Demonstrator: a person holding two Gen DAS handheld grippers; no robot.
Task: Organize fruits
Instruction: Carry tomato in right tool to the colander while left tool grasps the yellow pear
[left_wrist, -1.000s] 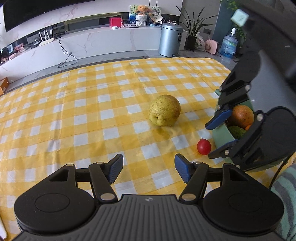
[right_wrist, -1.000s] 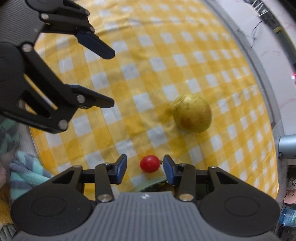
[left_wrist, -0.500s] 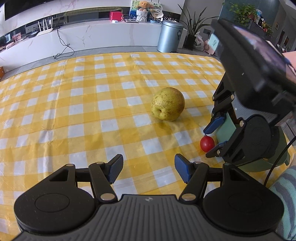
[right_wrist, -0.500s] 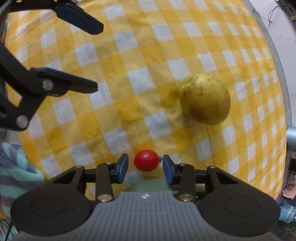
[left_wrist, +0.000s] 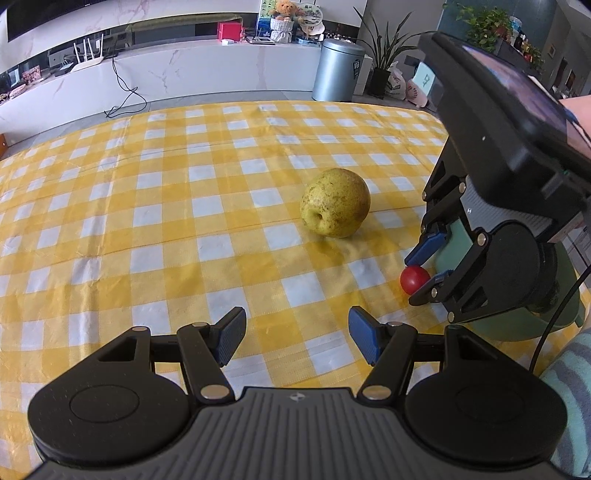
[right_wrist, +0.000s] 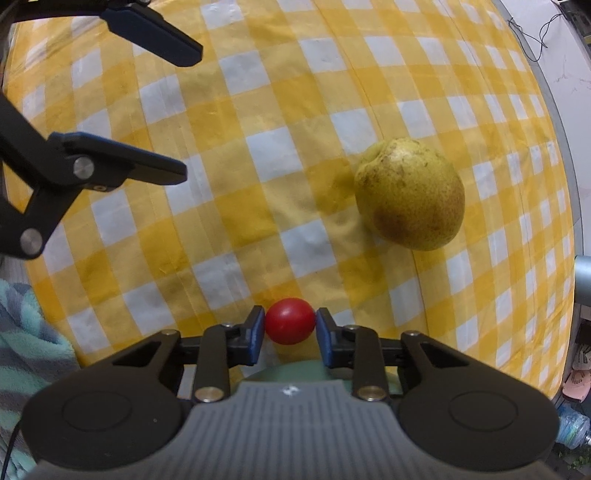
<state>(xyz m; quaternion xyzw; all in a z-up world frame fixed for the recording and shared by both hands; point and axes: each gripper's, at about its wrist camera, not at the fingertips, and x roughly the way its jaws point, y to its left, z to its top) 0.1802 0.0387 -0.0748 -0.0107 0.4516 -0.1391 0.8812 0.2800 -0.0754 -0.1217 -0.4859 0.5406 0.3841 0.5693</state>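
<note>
A small red tomato (right_wrist: 290, 320) lies on the yellow checked tablecloth, and my right gripper (right_wrist: 290, 328) is shut on it, both pads touching its sides. In the left wrist view the tomato (left_wrist: 414, 279) sits between the right gripper's blue pads (left_wrist: 424, 248), just in front of the green bowl (left_wrist: 517, 328). A yellow-green pear (left_wrist: 335, 202) lies on the cloth beyond; it also shows in the right wrist view (right_wrist: 410, 194). My left gripper (left_wrist: 297, 334) is open and empty, low over the cloth near the front edge.
The green bowl's rim (right_wrist: 295, 373) shows just under the right gripper. A striped teal towel (right_wrist: 26, 332) lies at the table's near edge. A metal bin (left_wrist: 338, 70) and a white counter (left_wrist: 184, 74) stand beyond the table.
My right gripper has come down and closed its jaws onto the tomato. The left gripper has stayed open, its view shifting slightly.
</note>
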